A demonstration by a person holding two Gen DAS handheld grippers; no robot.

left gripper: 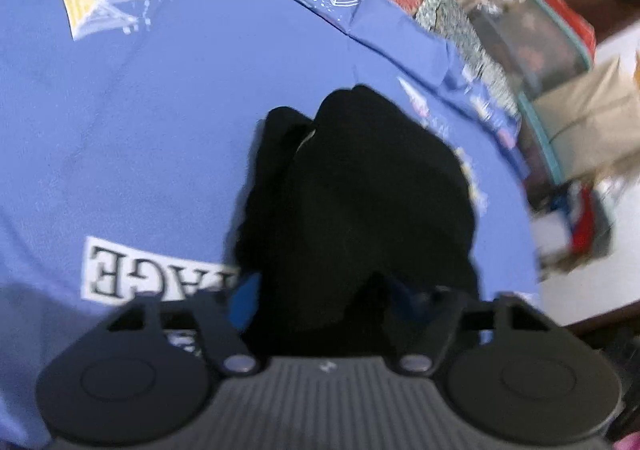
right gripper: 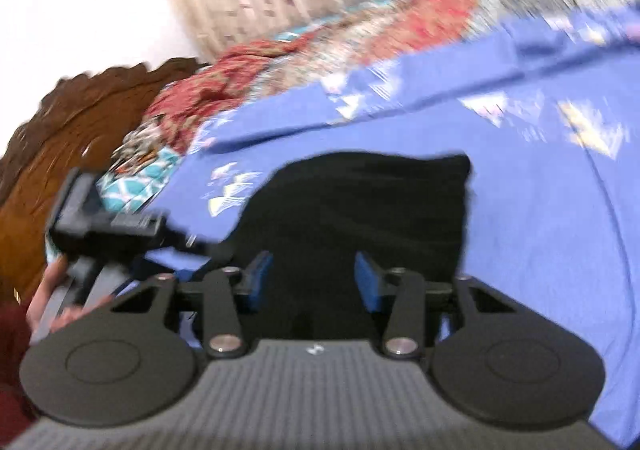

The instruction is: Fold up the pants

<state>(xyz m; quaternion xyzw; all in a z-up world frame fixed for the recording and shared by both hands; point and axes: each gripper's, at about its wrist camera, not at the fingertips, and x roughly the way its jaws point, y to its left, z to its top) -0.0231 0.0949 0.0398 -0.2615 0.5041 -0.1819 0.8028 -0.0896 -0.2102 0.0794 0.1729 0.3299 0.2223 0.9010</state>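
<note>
Directly ahead of both parted tools, black pants (left gripper: pixel 360 201) bundled, bedsheet (left gripper: pixel 160 129) beneath

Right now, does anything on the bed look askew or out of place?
The black pants lie bunched in an uneven lump on the blue sheet, edges not squared. Nothing looks spilled or damaged, though both views are blurred.

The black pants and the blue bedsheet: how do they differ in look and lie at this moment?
The black pants are plain and dark, while the blue bedsheet carries printed yellow-and-white triangle motifs and a lettered white patch. The pants are bunched into a compact folded heap; the bedsheet lies spread wide across the bed. The pants rest on top, the bedsheet beneath them. Both are soft fabric, and neither is gripped.
</note>
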